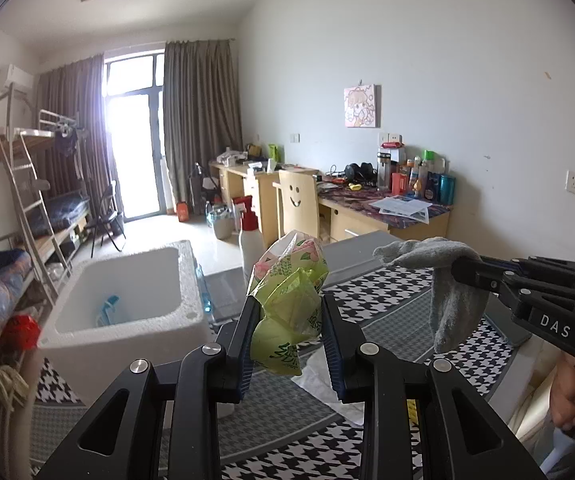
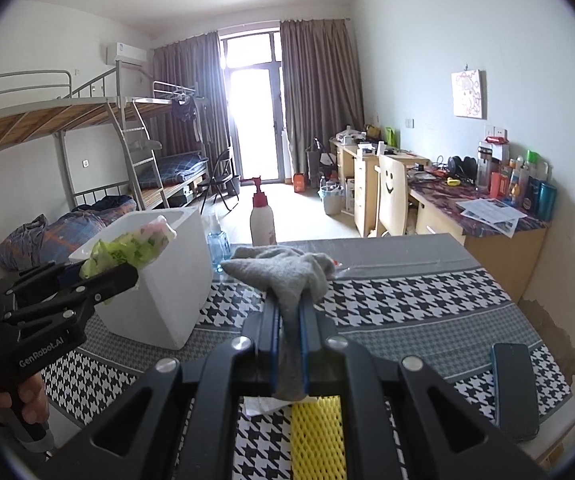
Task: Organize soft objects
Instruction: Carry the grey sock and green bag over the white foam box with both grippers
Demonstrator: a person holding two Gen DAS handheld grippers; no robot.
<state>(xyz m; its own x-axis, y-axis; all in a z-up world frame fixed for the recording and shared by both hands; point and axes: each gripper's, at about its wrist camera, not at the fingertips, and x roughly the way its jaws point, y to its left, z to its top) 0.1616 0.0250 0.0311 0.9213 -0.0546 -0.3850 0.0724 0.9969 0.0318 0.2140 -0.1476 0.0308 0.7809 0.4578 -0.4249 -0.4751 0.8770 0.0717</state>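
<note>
While both loads hang clear of the table (image 2: 407, 320): carry them left, over the foam box (image 1: 127, 280), then let go.
Left gripper (image 1: 289, 312): clamped on the green tissue pack (image 1: 287, 300), near right of the box.
Right gripper (image 2: 289, 320): pinched tight on the grey sock (image 2: 283, 276), above mid-table.
Tip: release low, inside the rim.
Count: one pack, one sock, one box, two grippers.

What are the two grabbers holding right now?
Left gripper: closed on a green tissue pack.
Right gripper: shut on a grey sock.
</note>
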